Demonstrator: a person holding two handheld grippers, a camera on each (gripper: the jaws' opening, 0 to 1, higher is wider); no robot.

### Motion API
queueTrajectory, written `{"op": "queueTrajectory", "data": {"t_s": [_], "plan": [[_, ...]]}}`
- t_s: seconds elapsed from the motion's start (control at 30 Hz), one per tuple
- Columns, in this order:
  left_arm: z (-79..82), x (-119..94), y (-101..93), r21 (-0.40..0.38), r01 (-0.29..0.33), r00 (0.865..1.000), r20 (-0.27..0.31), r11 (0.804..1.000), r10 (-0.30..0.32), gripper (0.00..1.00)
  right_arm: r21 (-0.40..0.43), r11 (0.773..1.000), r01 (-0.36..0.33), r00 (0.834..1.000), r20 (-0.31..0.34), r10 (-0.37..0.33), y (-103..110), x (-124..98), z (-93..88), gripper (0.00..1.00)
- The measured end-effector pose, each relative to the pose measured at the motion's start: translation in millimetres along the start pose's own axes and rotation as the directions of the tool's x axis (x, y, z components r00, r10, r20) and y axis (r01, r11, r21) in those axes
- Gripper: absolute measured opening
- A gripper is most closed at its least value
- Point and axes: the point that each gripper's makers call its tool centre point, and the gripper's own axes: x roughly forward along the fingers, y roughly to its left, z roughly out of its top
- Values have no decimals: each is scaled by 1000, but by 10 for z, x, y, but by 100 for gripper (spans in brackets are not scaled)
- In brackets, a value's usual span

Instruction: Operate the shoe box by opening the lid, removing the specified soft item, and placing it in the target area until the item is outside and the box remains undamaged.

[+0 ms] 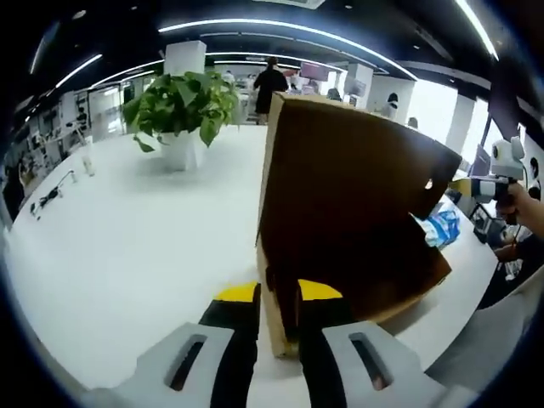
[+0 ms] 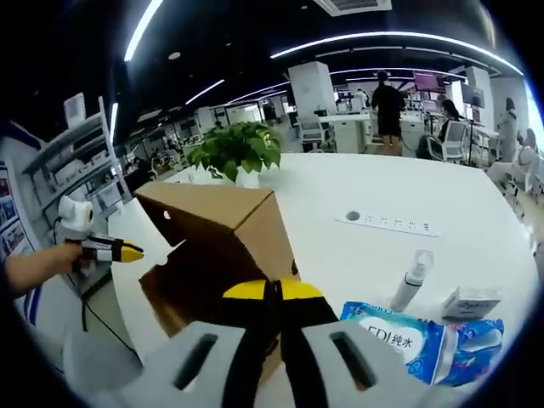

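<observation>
Left gripper view: my left claw (image 1: 277, 293) pinches the shoe box (image 1: 348, 212) wall on the white bench (image 1: 127, 255). Right claw (image 2: 273, 291) is closed, empty, near a blue tissue pack (image 2: 425, 344).

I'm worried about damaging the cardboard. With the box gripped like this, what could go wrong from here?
1. The left claw pinches a thin edge of the shoe box; a hard pull or twist may crease or tear it.
2. The box stands close to the edge of the table, so a tug could drag it off.
3. The upright bottle beside the wipes pack sits near the right claw; a sweep could topple it.
</observation>
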Motion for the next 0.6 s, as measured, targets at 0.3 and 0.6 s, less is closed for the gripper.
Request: {"op": "queueTrajectory", "data": {"t_s": [0.3, 0.6], "plan": [[208, -66, -5, 71, 4, 1000, 26, 998, -5, 18, -14, 1000, -3, 1000, -6, 3, 46, -38, -103, 2], [282, -83, 9, 100, 12, 999, 34, 995, -15, 21, -29, 1000, -9, 1000, -19, 8, 86, -57, -201, 3]]}}
